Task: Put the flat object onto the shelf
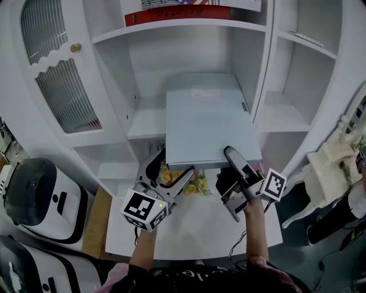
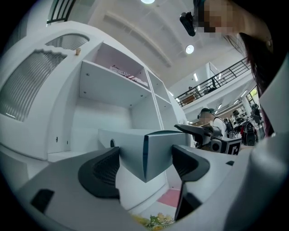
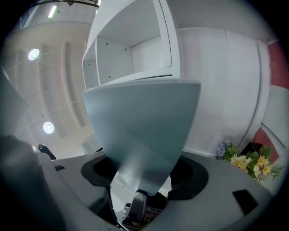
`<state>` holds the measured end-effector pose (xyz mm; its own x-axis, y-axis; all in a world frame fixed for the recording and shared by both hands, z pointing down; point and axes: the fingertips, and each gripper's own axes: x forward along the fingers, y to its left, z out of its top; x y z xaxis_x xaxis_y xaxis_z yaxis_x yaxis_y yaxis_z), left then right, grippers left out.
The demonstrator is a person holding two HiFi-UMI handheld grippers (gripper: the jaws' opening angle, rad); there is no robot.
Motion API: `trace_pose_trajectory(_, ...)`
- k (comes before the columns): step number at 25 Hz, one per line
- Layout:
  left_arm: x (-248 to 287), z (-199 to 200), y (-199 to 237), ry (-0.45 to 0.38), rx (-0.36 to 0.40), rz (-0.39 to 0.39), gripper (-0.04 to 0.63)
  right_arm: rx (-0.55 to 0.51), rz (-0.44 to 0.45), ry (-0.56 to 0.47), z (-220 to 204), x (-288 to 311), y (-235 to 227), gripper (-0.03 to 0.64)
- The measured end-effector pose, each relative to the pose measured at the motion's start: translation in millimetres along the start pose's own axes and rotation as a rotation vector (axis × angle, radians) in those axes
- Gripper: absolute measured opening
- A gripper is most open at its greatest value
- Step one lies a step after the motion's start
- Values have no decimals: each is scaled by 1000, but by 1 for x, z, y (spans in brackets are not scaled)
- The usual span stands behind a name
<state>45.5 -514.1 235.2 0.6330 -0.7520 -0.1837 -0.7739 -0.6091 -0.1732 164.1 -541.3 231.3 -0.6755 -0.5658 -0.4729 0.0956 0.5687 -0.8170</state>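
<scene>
The panel point(image 1: 209, 126) hides most of the shelf point(image 1: 146, 123) beneath it in the head view, and part of the flowers point(image 1: 197, 184). A red-edged thing point(image 1: 171, 14) higher up is cut off by the top edge, and its print is too small to read. In the right gripper view the panel covers the jaws' pads. Distant figures point(image 2: 212, 119) in the left gripper view are too small to make out.

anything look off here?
The flat object lies only partly on the shelf, its near edge overhanging the flowers. The right gripper clamps that edge. The left gripper has its fingers open round the corner.
</scene>
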Motion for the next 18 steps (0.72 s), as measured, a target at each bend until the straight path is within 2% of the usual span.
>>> trace_pose_trajectory(5,3,2,4,-26,-30,2,365,11,11,-22,3,1,1,311)
trace_pose_trajectory(9,6,7,10,-73,-94,13,365,11,29,-33,4,1,6,311)
trace_pose_trajectory(13,11,15,23,-151,-170,73,364,11,59,-21,-1,-2,11,310)
trace_pose_trajectory(18,25,12,35,-137,-130,117,354,28,20,5,-17,-11,-2,310)
